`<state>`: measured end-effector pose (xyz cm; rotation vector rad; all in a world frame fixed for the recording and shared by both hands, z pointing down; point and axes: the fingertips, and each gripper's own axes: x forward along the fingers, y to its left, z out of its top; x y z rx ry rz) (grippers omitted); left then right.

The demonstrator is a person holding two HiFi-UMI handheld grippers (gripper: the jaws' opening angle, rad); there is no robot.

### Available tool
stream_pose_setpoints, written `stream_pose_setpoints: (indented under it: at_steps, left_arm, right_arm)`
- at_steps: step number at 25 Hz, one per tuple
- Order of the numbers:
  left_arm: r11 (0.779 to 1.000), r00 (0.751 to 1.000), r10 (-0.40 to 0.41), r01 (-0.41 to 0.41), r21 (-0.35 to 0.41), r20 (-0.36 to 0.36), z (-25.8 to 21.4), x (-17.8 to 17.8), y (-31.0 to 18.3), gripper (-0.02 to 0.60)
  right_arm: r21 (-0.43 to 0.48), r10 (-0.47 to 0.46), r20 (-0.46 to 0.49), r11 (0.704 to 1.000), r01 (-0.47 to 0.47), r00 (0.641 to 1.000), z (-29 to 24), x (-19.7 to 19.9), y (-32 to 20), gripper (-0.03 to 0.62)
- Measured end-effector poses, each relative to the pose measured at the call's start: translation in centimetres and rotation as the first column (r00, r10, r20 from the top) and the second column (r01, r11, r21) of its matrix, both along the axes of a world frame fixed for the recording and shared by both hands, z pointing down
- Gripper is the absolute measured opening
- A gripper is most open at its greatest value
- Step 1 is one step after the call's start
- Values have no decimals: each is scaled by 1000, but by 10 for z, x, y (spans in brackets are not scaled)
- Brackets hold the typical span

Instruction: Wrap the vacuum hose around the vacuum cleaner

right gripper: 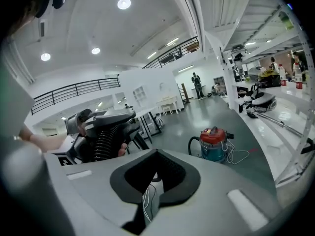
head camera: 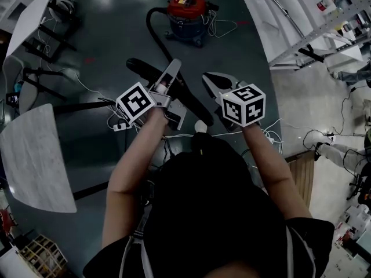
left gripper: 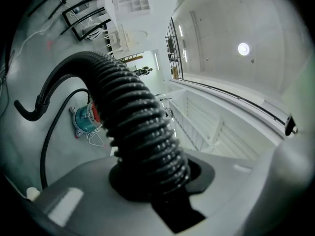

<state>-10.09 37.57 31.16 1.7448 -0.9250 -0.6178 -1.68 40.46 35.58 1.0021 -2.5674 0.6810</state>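
Floor (head camera: pixel 110 16): dark grey, glossy, lamps mirrored in it. Left of the left gripper (head camera: pixel 173 68), two pale tabletops (head camera: pixel 35 155) on black frames. Right of the right gripper (head camera: pixel 210 81), white shelving (head camera: pixel 307 22). Ahead of it: white walls (right gripper: pixel 147 82), black balcony railing (right gripper: pixel 74 89), round ceiling lights (right gripper: pixel 124 3), white tables (right gripper: pixel 167 102) far off.

No legible text, brand or number in any view. Yellow label (head camera: pixel 182 0) on the vacuum cleaner (head camera: pixel 186 16) lid: too small to read. Left marker cube (head camera: pixel 137 102) and right marker cube (head camera: pixel 244 104) carry black-and-white square codes, no characters. Packaging on the shelf (head camera: pixel 324 25): print unresolvable.
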Motion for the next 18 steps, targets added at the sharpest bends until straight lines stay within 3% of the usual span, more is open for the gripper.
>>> stream_pose_setpoints:
  at_steps: [5,11,18]
  left_arm:
    - [1000,1000,-13,13,-23,12,5,15,-46,112]
    - [999,999,-39,40,-23,24,6,33,-89,110]
    - [996,996,-87,88,-17,34,10,31,-136,110]
  right_arm:
    - [11,21,-2,1000,-20,1000,-4,19,-37,-3]
    - [4,-17,36,1000,17,999,-8,35,-67,-3]
    - [26,-40,76,999,38,996,-22,42,-104,-2]
